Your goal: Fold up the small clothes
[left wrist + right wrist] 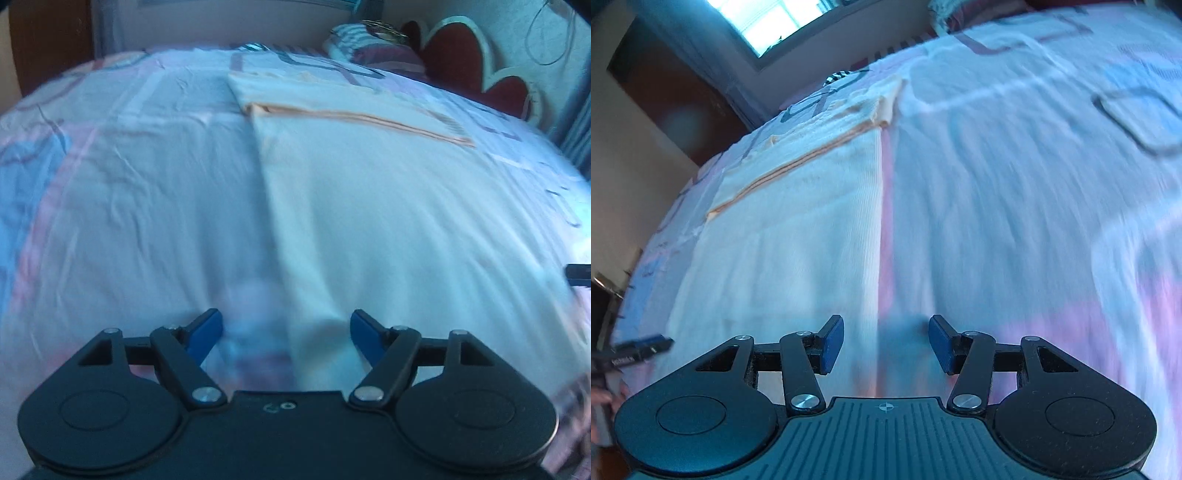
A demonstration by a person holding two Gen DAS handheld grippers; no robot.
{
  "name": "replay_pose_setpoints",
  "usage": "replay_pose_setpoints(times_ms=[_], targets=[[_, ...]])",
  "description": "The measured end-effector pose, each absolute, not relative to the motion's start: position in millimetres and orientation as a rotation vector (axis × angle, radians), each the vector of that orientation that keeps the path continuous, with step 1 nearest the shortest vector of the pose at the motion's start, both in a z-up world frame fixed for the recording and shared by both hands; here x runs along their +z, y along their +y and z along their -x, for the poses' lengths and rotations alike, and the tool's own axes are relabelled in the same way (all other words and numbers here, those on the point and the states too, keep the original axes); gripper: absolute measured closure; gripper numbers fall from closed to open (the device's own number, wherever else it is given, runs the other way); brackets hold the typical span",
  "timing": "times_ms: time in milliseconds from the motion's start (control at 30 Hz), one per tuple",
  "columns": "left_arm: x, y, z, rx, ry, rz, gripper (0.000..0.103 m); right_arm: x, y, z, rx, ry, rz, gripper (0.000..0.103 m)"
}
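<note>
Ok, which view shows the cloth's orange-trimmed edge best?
The left wrist view: the cloth lies spread on the bed, and its trim runs unbroken across the frame, fairly sharp. The right wrist view shows the same trim slanted and off to the left, partly bunched.

Both views carry a cool blue cast and moderate brightness. Daylight enters from the bright, overexposed window (783,22) seen in the right wrist view, above the pale patterned bed sheet (997,184). Motion blur smears that sheet, heaviest toward the frame edges away from the window. Fisheye distortion bulges the bed into a dome. In the left wrist view, fabric nearest the lens is out of focus.
</note>
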State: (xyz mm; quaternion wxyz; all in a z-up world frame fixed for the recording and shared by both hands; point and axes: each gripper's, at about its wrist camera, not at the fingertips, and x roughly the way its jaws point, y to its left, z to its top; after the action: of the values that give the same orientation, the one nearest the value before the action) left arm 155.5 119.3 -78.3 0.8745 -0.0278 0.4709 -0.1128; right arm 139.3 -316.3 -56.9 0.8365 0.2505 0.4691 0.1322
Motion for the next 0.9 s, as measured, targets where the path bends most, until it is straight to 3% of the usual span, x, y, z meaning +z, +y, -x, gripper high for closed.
replay_pose_setpoints(times_ms=[267,367,433,467,533,600,633,667,800,900], targets=[[-83.9,148.7,-98.7,-0.430,1.008,0.383,0.032,-56.7,-310.8,-87.1,0.340,1.027,-0.670,0.051],[-95.4,158.6,-91.2,-0.462,1.016,0.552,0.045,-59.5,-304.6,-76.0,0.373,1.030,-0.717,0.051],[-101.7,160.5,-90.5,-0.466,1.019,0.613,0.059,-60.7,-303.3,-71.9,0.386,1.020,-0.746,0.051],[-104.9,161.0,-92.9,-0.458,1.017,0.630,0.060,-60.8,-303.9,-71.7,0.385,1.016,-0.765,0.053],[-108.3,161.9,-94.9,-0.451,1.010,0.639,0.065,-63.1,-306.4,-72.7,0.378,1.014,-0.787,0.070],[-109.8,161.6,-98.0,-0.444,1.015,0.632,0.074,-67.9,-306.7,-74.5,0.363,1.044,-0.771,0.097],[-108.9,161.0,-99.3,-0.433,1.017,0.605,0.094,-68.5,-306.0,-75.5,0.363,1.054,-0.764,0.097],[-108.3,160.3,-100.3,-0.425,1.020,0.585,0.100,-68.5,-306.4,-74.3,0.370,1.047,-0.763,0.100],[-91.9,168.4,-91.7,-0.423,0.922,0.582,0.101,-52.4,-311.8,-65.4,0.386,0.943,-0.802,0.100],[-105.9,168.3,-96.0,-0.371,0.992,0.558,0.100,-59.8,-309.5,-65.2,0.352,0.983,-0.762,0.100]])
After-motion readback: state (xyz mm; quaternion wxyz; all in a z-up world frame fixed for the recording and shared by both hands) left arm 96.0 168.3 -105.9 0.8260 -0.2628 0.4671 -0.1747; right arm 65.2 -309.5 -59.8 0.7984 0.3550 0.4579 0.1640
